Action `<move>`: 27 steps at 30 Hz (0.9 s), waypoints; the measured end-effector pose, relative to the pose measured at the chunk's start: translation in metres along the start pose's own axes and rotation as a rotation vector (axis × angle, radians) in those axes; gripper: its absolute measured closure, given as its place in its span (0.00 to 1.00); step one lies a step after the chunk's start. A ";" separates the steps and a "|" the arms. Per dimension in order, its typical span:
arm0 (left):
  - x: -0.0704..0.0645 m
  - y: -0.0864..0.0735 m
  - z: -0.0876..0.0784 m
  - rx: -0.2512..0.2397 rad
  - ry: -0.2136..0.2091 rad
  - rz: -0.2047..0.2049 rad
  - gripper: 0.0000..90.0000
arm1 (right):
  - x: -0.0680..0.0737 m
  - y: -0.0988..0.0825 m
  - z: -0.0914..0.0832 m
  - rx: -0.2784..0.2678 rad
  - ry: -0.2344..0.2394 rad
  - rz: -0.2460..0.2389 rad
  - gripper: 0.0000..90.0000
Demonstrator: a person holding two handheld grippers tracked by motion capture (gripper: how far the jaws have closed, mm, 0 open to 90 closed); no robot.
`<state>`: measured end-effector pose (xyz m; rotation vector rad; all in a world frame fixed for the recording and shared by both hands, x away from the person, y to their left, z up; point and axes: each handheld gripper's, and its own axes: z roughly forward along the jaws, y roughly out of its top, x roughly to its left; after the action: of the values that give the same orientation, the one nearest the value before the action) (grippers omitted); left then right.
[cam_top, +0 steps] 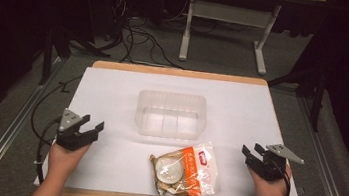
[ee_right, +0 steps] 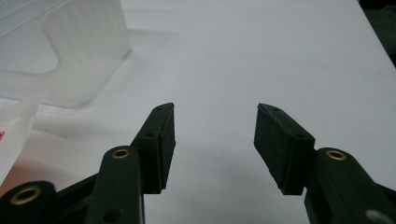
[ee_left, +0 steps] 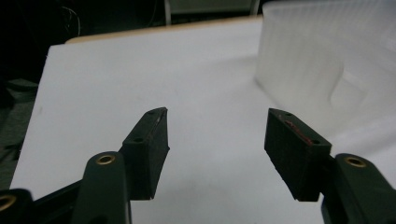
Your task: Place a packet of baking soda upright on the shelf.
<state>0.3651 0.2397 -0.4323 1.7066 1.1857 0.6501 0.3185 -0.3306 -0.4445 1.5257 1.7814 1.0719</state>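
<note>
Snack bag (cam_top: 185, 172) on white table (cam_top: 111, 100).

Two obstacles on the white table surface (cam_top: 113, 90): clear plastic container (cam_top: 171, 114) at frame centre, and a packaged snack bag (cam_top: 185, 168) just below it, lower centre — narrow gap between them. Left third and right third of the surface are bare, as is the strip above the container. Left gripper (cam_top: 90, 128) at lower left, jaws spread, has free surface ahead; in its own view the container wall (ee_left: 322, 70) sits upper right. Right gripper (cam_top: 251, 152) at lower right, jaws apart — the container (ee_right: 70, 51) stands at the upper left of its own view.
</note>
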 end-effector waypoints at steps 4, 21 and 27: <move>-0.001 -0.002 0.003 0.041 0.014 0.031 0.44 | 0.010 -0.002 -0.002 0.012 0.014 -0.028 0.53; -0.007 -0.005 0.012 0.113 -0.031 0.074 0.41 | 0.019 0.001 -0.010 -0.007 0.052 -0.050 0.54; -0.009 -0.006 0.014 0.139 -0.036 0.077 0.40 | 0.026 0.002 -0.015 -0.019 0.073 -0.064 0.54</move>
<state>0.3707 0.2261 -0.4432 1.8805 1.1674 0.5923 0.3021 -0.3079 -0.4324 1.4251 1.8509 1.1226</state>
